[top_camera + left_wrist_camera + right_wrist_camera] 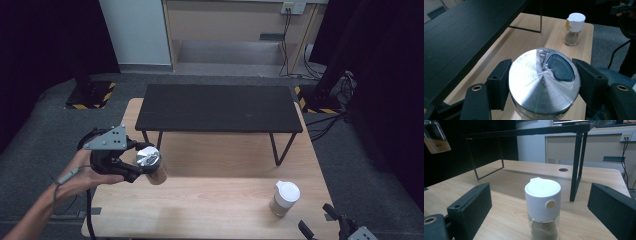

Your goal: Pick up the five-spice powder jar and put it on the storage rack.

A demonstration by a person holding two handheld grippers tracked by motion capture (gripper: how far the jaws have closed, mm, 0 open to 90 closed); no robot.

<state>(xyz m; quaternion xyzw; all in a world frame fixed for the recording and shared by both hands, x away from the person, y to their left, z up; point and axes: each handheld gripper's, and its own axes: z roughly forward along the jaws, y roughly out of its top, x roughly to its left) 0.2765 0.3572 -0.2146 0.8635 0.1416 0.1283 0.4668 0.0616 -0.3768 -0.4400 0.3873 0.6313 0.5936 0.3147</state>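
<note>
My left gripper (145,167) is shut on a jar with a silver metal lid (148,157) and holds it in the air above the left part of the wooden table (210,205). In the left gripper view both black pads press on the sides of the silver lid (544,81). A glass shaker with a white cap (285,198) stands on the table at the front right. My right gripper (320,225) is open at the table's front right corner; in the right gripper view the white-capped shaker (543,207) stands between and just beyond its wide-apart jaws.
A low black shelf on thin metal legs (219,107) stands across the back half of the table. A round cable hole (563,169) sits in the tabletop beyond the shelf's leg. Grey carpet surrounds the table, with cables at the right.
</note>
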